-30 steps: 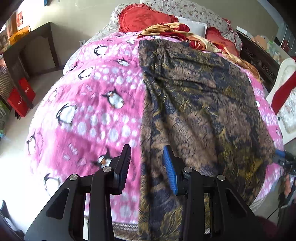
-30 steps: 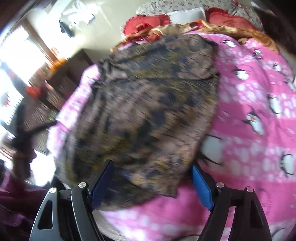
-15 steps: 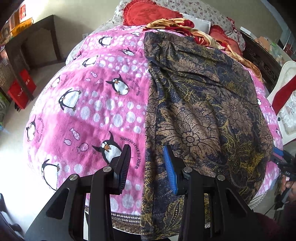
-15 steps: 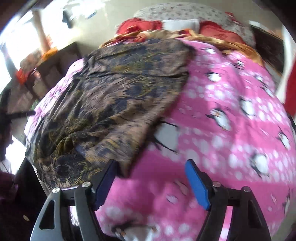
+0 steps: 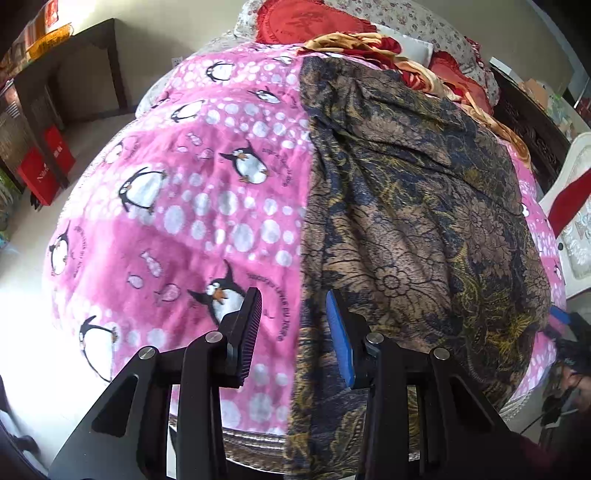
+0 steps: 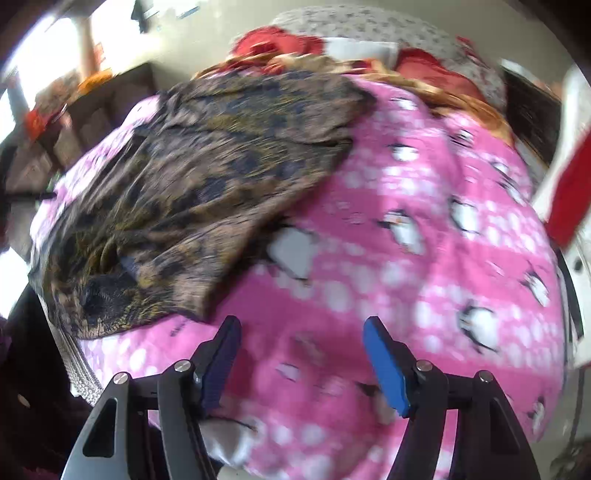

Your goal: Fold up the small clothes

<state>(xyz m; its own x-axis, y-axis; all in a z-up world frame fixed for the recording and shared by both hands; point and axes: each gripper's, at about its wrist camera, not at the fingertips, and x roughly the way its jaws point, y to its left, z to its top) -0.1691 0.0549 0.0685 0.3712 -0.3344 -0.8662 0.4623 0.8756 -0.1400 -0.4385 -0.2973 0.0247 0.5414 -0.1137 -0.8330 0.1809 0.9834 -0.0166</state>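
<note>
A dark navy and brown floral garment (image 5: pixel 406 221) lies spread lengthwise on a pink penguin blanket (image 5: pixel 192 192). In the left wrist view my left gripper (image 5: pixel 293 325) is open and empty above the garment's left edge near the bed's front. In the right wrist view, which is blurred, the garment (image 6: pixel 207 192) lies to the left and my right gripper (image 6: pixel 303 350) is open and empty over bare pink blanket (image 6: pixel 424 240), to the right of the garment's near corner. The right gripper's blue pad also shows in the left wrist view (image 5: pixel 559 315).
Red pillows (image 5: pixel 314 22) and a crumpled red-and-gold cloth (image 5: pixel 354 42) lie at the bed's head. A dark wooden desk (image 5: pixel 70 70) and red boxes (image 5: pixel 44 170) stand on the left. A white chair with red cloth (image 5: pixel 576 206) stands on the right.
My right gripper let go of the garment's corner and swung right over the bare blanket. The left gripper drew back and lifted slightly, staying open.
</note>
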